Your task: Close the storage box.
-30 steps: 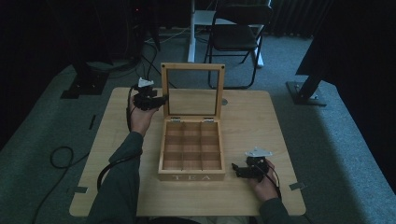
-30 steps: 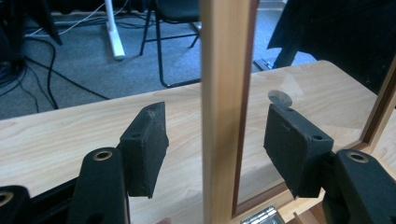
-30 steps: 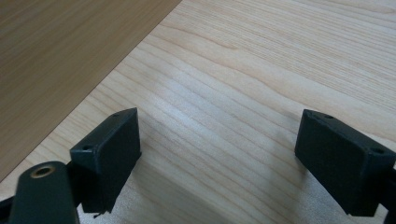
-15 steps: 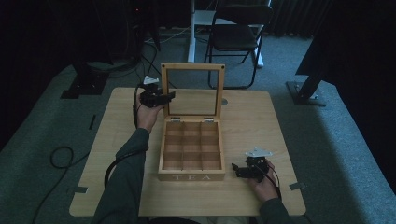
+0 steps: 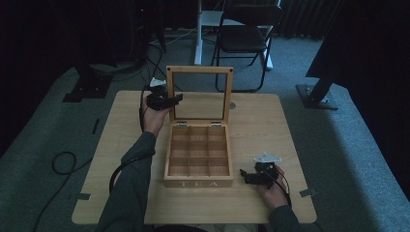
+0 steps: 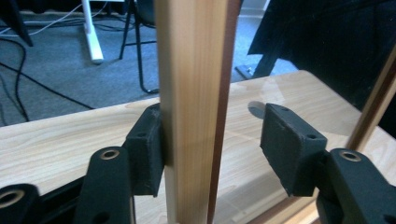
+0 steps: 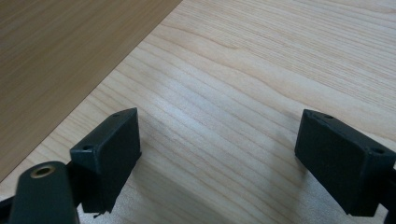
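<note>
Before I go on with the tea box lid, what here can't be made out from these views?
- Left gripper: one pad meets the lid frame; the other stands apart.
- Tea box compartments: high view, too dark to judge contents.
- Right gripper: box wall cut off by the edge.

- The high view is dim; the room around the table (image 5: 270, 145) is almost black, and a pale patch of light falls on the floor at the right.
- The left gripper view is brighter (light seems to come from the far side), and the wooden frame (image 6: 191, 93) near the lens is soft and out of focus.
- The right gripper view is evenly lit and sharp, with faint shadows.
</note>
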`<act>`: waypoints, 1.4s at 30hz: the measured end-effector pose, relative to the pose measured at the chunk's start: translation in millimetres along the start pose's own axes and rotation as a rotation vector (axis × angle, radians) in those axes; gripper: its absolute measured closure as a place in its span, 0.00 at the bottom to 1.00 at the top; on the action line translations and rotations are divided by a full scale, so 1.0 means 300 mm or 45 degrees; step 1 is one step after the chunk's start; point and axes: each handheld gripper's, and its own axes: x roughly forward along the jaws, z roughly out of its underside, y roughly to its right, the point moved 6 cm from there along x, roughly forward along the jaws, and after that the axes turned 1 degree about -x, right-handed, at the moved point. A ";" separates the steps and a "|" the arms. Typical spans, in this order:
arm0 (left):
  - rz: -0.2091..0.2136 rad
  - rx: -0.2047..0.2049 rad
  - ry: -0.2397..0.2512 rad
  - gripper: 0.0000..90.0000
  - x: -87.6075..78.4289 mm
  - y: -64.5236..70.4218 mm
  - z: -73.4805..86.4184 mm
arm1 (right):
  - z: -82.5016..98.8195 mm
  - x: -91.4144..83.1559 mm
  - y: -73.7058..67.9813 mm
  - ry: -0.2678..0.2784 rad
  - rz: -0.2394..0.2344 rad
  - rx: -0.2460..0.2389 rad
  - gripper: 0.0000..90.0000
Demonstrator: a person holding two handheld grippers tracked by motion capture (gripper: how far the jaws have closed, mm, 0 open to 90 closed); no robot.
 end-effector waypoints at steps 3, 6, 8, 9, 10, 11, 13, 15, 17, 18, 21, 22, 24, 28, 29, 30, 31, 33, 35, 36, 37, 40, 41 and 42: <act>0.008 0.011 0.006 0.49 -0.014 0.007 0.003 | 0.000 0.000 0.000 0.000 0.000 0.000 0.15; 0.003 0.026 0.005 0.48 -0.027 0.018 0.006 | 0.000 -0.001 0.000 -0.002 0.001 -0.001 0.15; 0.008 0.028 0.013 0.47 -0.035 0.024 0.009 | 0.000 0.000 0.000 -0.001 0.000 -0.001 0.15; 0.012 0.034 0.012 0.47 -0.041 0.025 0.011 | 0.000 0.000 0.000 -0.001 0.000 -0.001 0.15; 0.018 0.032 0.021 0.47 -0.046 0.028 0.012 | 0.000 0.000 0.000 -0.001 0.000 0.000 0.15; 0.024 0.034 0.024 0.47 -0.052 0.031 0.015 | 0.000 0.000 0.000 -0.001 0.000 -0.001 0.15; 0.039 0.018 0.049 0.47 -0.067 0.037 0.024 | 0.000 0.000 0.000 -0.001 0.001 -0.001 0.15; 0.040 0.022 0.070 0.46 -0.083 0.045 0.035 | 0.000 0.000 0.000 -0.001 0.001 -0.001 0.15; 0.048 0.019 0.091 0.46 -0.095 0.051 0.043 | 0.000 0.000 0.000 -0.001 0.000 -0.001 0.15; 0.053 0.016 0.097 0.46 -0.101 0.054 0.047 | 0.000 0.000 0.000 -0.001 0.000 -0.001 0.15; 0.060 0.021 0.104 0.46 -0.115 0.061 0.054 | 0.000 0.000 0.000 -0.001 0.000 -0.001 0.15; 0.061 0.028 0.103 0.45 -0.118 0.063 0.056 | 0.000 0.000 0.000 -0.001 0.000 -0.001 0.15; 0.064 0.032 0.103 0.45 -0.126 0.067 0.058 | 0.000 0.000 0.000 -0.001 0.000 -0.001 0.15; 0.059 0.038 0.104 0.44 -0.143 0.079 0.068 | 0.000 0.000 0.000 -0.001 0.000 -0.001 0.15; 0.054 0.045 0.106 0.43 -0.148 0.085 0.071 | 0.000 0.000 0.000 -0.001 0.000 -0.001 0.15; 0.050 0.054 0.108 0.43 -0.154 0.090 0.073 | 0.000 0.000 0.000 -0.001 0.000 -0.001 0.15; 0.048 0.057 0.112 0.42 -0.160 0.094 0.076 | 0.000 0.000 0.000 -0.001 0.000 -0.001 0.15; 0.051 0.056 0.124 0.42 -0.173 0.098 0.079 | 0.000 0.000 0.000 -0.001 0.000 -0.001 0.15; 0.054 0.057 0.138 0.43 -0.181 0.100 0.078 | 0.000 0.000 0.000 0.000 0.000 -0.001 0.15; 0.045 0.061 0.159 0.43 -0.197 0.100 0.073 | 0.000 0.000 0.000 -0.001 0.000 -0.001 0.15; 0.035 0.065 0.171 0.43 -0.208 0.100 0.068 | 0.000 0.000 0.000 -0.001 0.000 -0.001 0.15; 0.025 0.066 0.193 0.44 -0.231 0.097 0.057 | 0.000 0.000 0.000 -0.001 0.000 -0.001 0.15; 0.020 0.074 0.206 0.45 -0.249 0.094 0.050 | 0.000 0.000 0.000 0.000 0.000 -0.001 0.15; 0.021 0.075 0.210 0.46 -0.256 0.093 0.047 | 0.000 0.000 0.000 -0.001 0.000 -0.001 0.15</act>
